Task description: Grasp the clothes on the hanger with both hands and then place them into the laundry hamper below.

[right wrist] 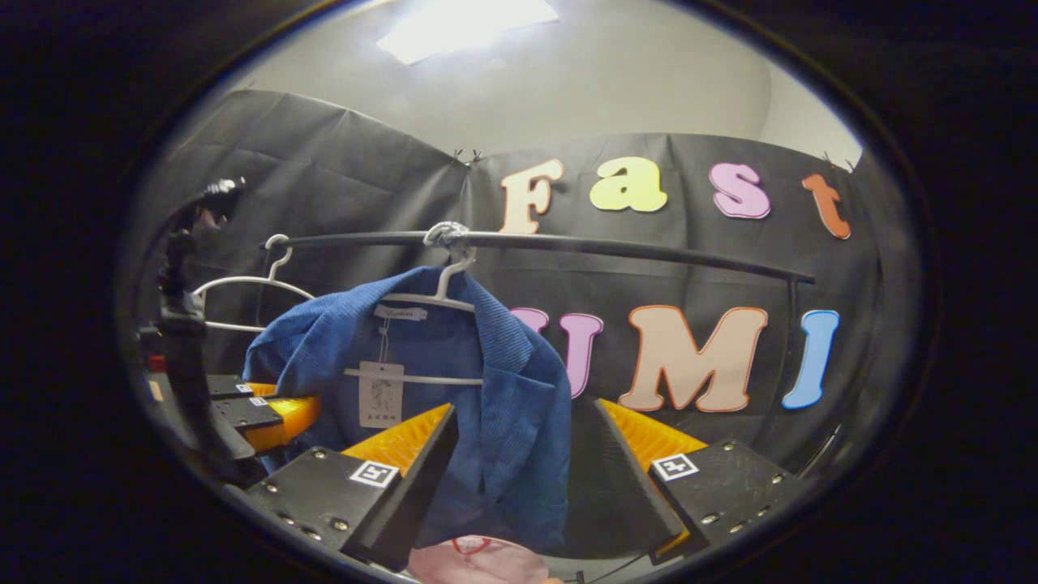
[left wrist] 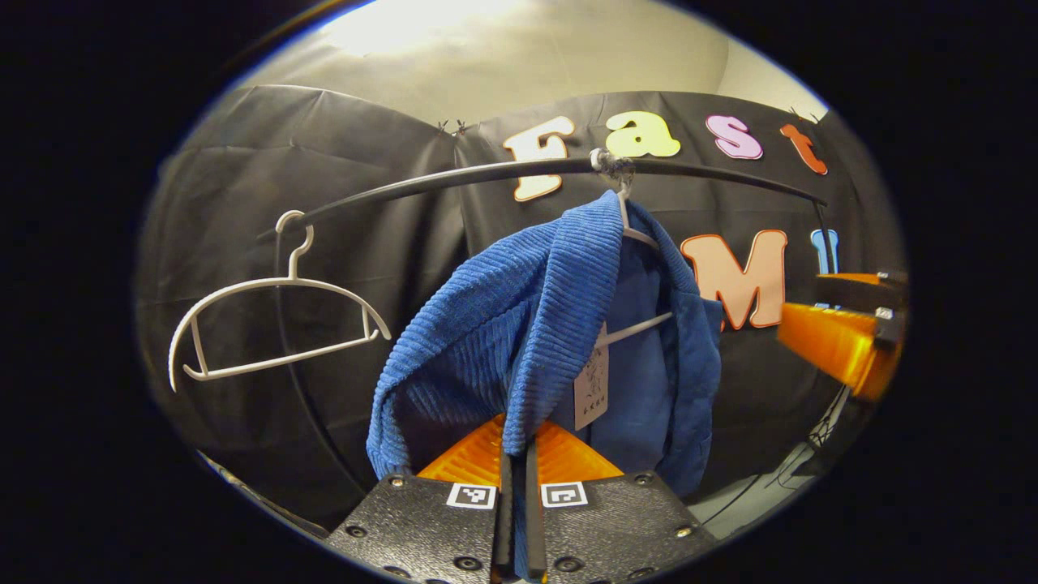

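Step in hand: grasping; one side of the garment is taken, the other not yet.
Blue jacket (right wrist: 454,381): hangs on a white hanger (right wrist: 442,296) from the black rail (right wrist: 616,243), front open, paper tag (right wrist: 381,393) dangling inside.
Left tool (left wrist: 519,454): clenched on the jacket's ribbed front edge, cloth pinched between both fingers.
Right tool (right wrist: 519,454): released, jaws wide, the jacket's other front panel hanging between them without touching either finger.
Empty hanger (left wrist: 276,324): on the same rail, well apart from the jacket.
Next move, as I judge it: close the right tool on the panel, then lift the collar free of the hanger.
Hamper: something pink (right wrist: 478,560) lies below; I cannot tell what.
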Motion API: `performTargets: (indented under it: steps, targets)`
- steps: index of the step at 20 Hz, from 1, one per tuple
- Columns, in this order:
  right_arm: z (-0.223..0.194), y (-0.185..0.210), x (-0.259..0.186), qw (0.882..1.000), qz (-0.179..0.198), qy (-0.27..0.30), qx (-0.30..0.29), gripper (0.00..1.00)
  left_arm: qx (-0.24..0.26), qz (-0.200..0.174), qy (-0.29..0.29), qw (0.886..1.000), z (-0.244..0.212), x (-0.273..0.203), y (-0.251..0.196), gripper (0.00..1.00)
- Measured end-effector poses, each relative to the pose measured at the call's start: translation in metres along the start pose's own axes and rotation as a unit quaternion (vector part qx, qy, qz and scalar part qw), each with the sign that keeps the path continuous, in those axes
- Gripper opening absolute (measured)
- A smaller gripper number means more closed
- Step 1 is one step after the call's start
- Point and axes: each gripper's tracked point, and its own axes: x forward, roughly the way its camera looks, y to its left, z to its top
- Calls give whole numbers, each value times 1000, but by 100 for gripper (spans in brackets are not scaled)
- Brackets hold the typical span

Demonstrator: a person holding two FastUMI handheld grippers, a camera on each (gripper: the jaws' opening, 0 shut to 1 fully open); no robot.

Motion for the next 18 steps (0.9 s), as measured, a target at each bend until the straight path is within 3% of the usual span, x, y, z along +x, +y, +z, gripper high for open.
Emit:
performTargets:
  steps: [1, 2, 9, 18]
  targets:
    - [-2, 4, 7, 1000, 4, 0, -4, 93, 2, -6, 0, 1000, 1, -3, 0, 6]
    - [-5, 8, 13, 1000, 9, -2, -8, 98, 5, -12, 0, 1000, 3, -5, -1, 6]
    - [-28, 17, 54, 1000, 14, 12, -6, 97, -8, -41, 7, 999, 9, -22, -3, 7]
    - [-75, 3, 107, 998, -13, 64, -9, 98, 6, -48, 7, 999, 13, -34, -5, 7]
